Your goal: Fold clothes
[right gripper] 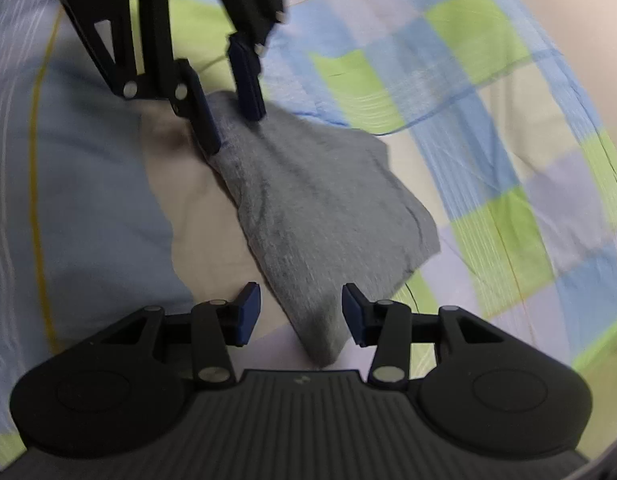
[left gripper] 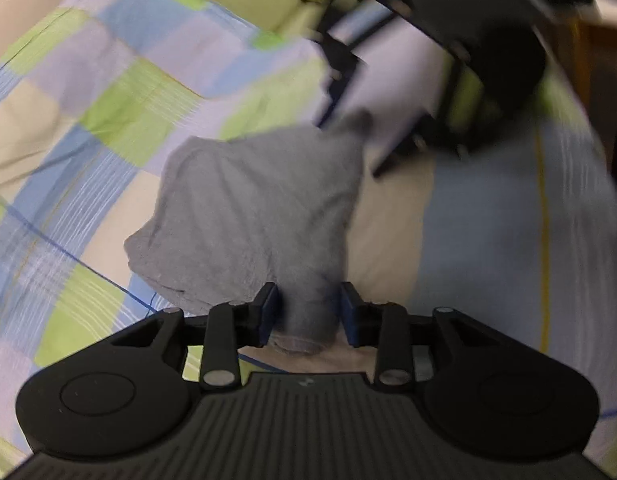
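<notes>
Left wrist view first: the left gripper [left gripper: 308,314] has its fingers spread a bit, with a bunched end of the gray cloth [left gripper: 260,208] sitting right between the blue pads [left gripper: 270,312]. The pads look like they're touching the fabric on both sides, but it reads more like a loose straddle than a real pinch, so I'd call it parted around the cloth. The rest of the cloth fans out ahead of the gripper on the checked bedsheet [left gripper: 108,112], already in a smallish, roughly squared-off shape with a doubled edge on the left. The right gripper [left gripper: 392,136] is blurry up ahead to the right, near the far corner.

Right wrist view: the right gripper [right gripper: 302,314] is clearly apart, with a corner of the gray cloth [right gripper: 320,208] lying between the fingers and not squeezed. Straight ahead, the left gripper [right gripper: 232,124] stands on the far end of the cloth, one finger on either side of the bunched part.

My guess on progress: at least one fold looks done, since the piece is compact and layered. What's left is probably flattening that bunched end, maybe one last fold.
</notes>
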